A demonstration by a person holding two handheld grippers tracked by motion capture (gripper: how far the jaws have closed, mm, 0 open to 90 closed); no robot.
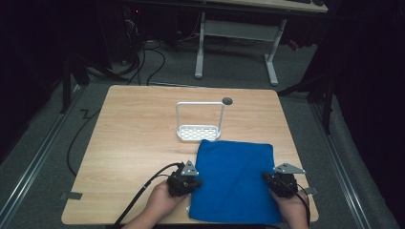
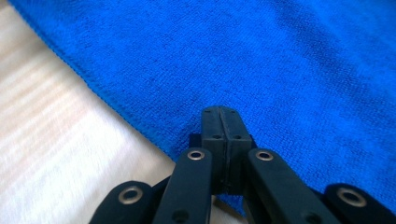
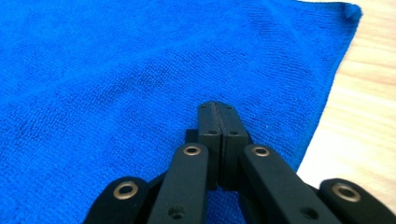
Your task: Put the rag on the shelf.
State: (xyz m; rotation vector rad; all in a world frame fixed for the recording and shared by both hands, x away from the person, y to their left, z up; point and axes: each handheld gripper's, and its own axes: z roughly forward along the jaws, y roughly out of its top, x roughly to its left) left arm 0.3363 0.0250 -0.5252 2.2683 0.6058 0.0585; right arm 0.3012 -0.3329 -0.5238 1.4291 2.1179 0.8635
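A blue cloth [image 1: 234, 181] is lying flat on the near half of a wooden surface [image 1: 133, 138], and a person's two hands are working at its side edges with a hand-held gripper in each. The left gripper [image 1: 195, 182] is sitting at the cloth's left edge, its fingers [image 2: 212, 128] pressing flat against each other with no gap showing; in the left gripper view their tips are resting over the cloth just inside the hem, with bare wood lying to their left. Whether a fold of fabric is caught between them cannot be told. The right gripper [image 1: 265, 177] is sitting at the cloth's right edge, and its fingers [image 3: 209, 123] are likewise pressing together, tips over the blue fabric, with the cloth's far right corner [image 3: 352, 10] lying ahead of them and to their right, and pale wood showing beyond that edge. Again, no pinched fabric can be made out. In the high view the cloth is stretching between the two sets of fingers and on away from them toward a white wire rack [image 1: 199, 122], which is standing upright just past the cloth's far edge. A small dark round spot [image 1: 227, 100] is showing on the wood beyond the rack. A black cable [image 1: 143, 193] is trailing from the left gripper back off the near edge.
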